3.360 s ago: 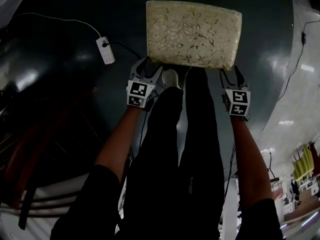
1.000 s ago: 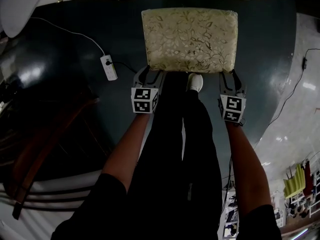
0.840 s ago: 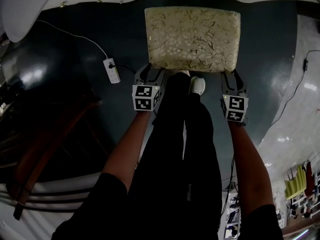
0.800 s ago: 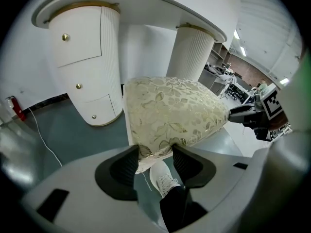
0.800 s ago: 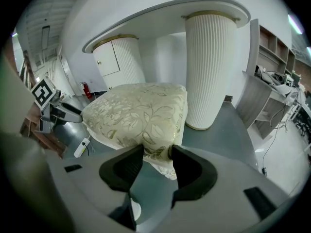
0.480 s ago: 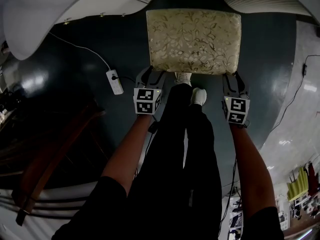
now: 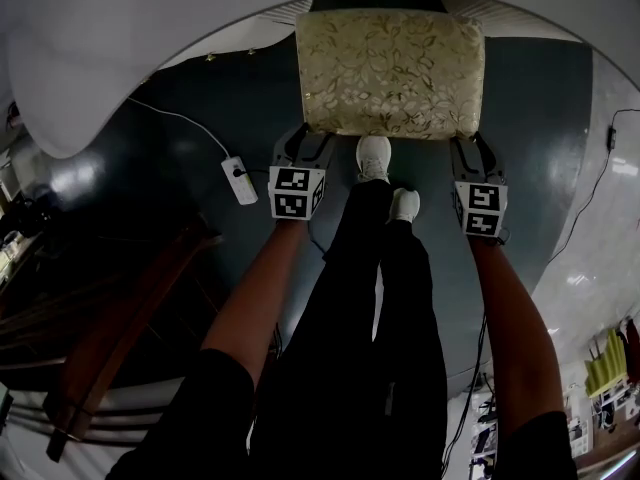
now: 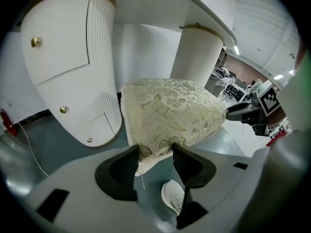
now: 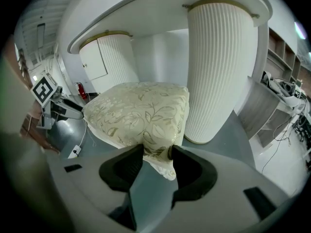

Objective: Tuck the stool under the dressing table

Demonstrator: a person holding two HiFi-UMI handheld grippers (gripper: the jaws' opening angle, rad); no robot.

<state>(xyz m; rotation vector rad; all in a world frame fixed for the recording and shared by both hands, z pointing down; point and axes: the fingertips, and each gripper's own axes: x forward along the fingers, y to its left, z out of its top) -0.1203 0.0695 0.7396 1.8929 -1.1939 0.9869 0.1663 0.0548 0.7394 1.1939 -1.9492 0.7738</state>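
**Mia:** How many stools were there?

**Ben:** One cream padded stool (image 7: pixel 390 73) with gold leaves. It stood on the dark floor. Its far end was just under the white dressing table (image 7: pixel 120 58), between two ribbed white legs (image 8: pixel 201 57).

**Mia:** And grippers?

**Ben:** Two. The left gripper (image 7: pixel 302 140) pinched the seat's near left corner. The right gripper (image 7: pixel 470 148) pinched the near right corner.

**Mia:** Any labels?

**Ben:** Black-and-white square markers (image 7: pixel 292 190) on the two cubes. There were also two white shoes (image 7: pixel 374 156) and one white power strip (image 7: pixel 238 180).
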